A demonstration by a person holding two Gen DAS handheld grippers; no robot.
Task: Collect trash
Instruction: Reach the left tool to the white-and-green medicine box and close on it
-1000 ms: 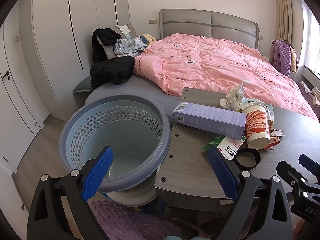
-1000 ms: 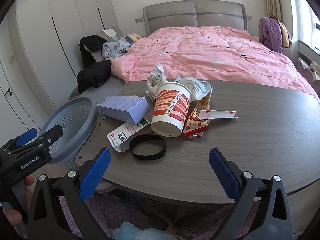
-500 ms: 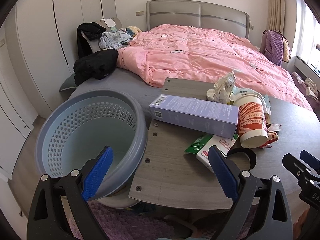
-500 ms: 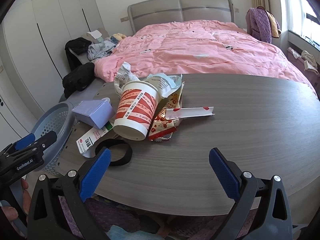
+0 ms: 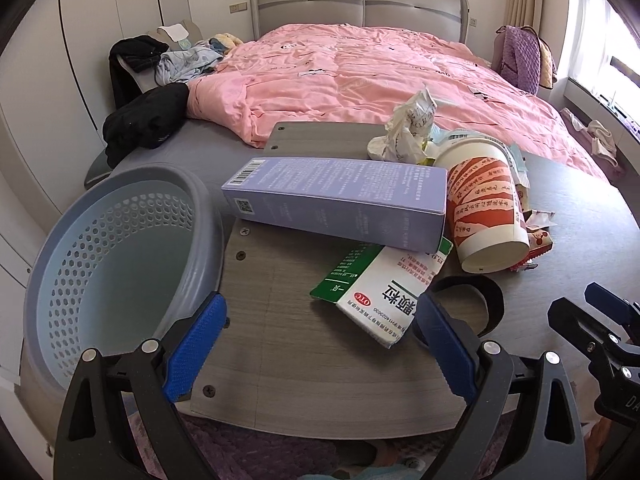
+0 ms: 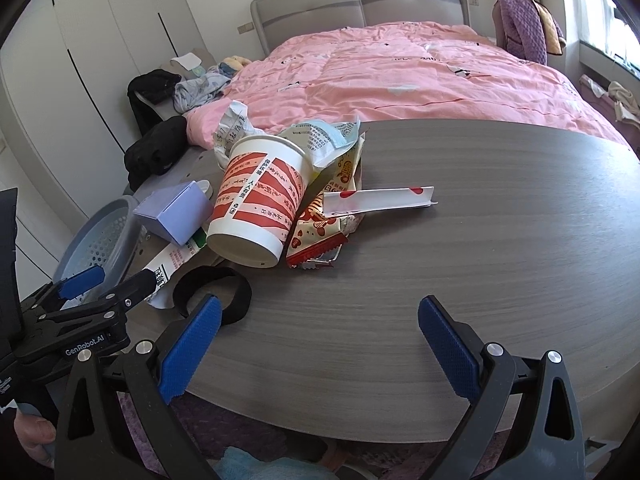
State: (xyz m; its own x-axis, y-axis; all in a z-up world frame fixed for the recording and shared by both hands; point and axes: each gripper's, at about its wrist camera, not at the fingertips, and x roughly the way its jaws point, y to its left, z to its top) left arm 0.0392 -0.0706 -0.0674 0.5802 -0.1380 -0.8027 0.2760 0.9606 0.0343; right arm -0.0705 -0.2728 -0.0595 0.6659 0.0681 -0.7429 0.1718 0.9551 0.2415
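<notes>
**Left wrist view: trash heaped on the worktop, both tools spread and empty**

Your trash sits in one heap at the left end of the grey wood-grain worktop (image 6: 480, 240). A long lilac cardboard box (image 5: 340, 200) lies on its side across a flattened white-and-green medicine carton (image 5: 384, 292). Just to its right a red-and-white striped paper cup (image 5: 484, 212) lies tipped over, its base towards you. Behind the cup is a crumpled white paper wrapper (image 5: 404, 132); beside it, in the right wrist view, are a red-and-orange snack packet (image 6: 320, 232) and a white folded card strip with red hearts (image 6: 380, 202). A black elastic band (image 6: 216, 292) lies flat on the worktop in front of the cup.

The blue-grey perforated plastic basket (image 5: 100, 248) stands off the worktop's left edge, touching it, with nothing inside that you can see.

Your left tool (image 5: 320, 344) hovers over the worktop's near left end, fingers spread wide, gripping nothing. Your right tool (image 6: 320, 340) hangs over bare worktop, also spread and empty.

A bed with a pink quilt (image 5: 360, 76) lies beyond.
</notes>
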